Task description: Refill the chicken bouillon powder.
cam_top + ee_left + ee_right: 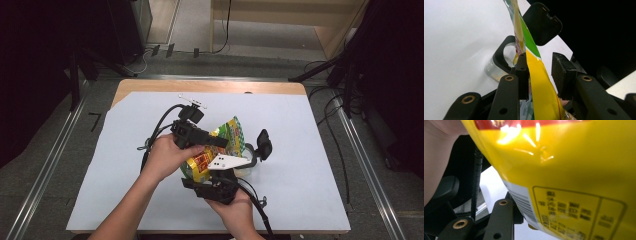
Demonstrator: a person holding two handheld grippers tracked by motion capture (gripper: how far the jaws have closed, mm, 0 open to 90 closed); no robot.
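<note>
Near the middle of the white-covered worktop point(125, 165), the left gripper point(223, 141) has a yellow and green plastic snack bag point(220, 147) between its jaws. In the left gripper view the bag point(541, 85) lies against one pad while the other pad stands apart, so the jaws are open around it. The right gripper point(262, 147) reaches around a small clear glass jar point(245, 162) under the bag; whether its jaws grip it cannot be told.

A lab: paper-covered table point(310, 150) amid floor rails point(372, 170), cables point(332, 107) and dark stands point(320, 67).
</note>
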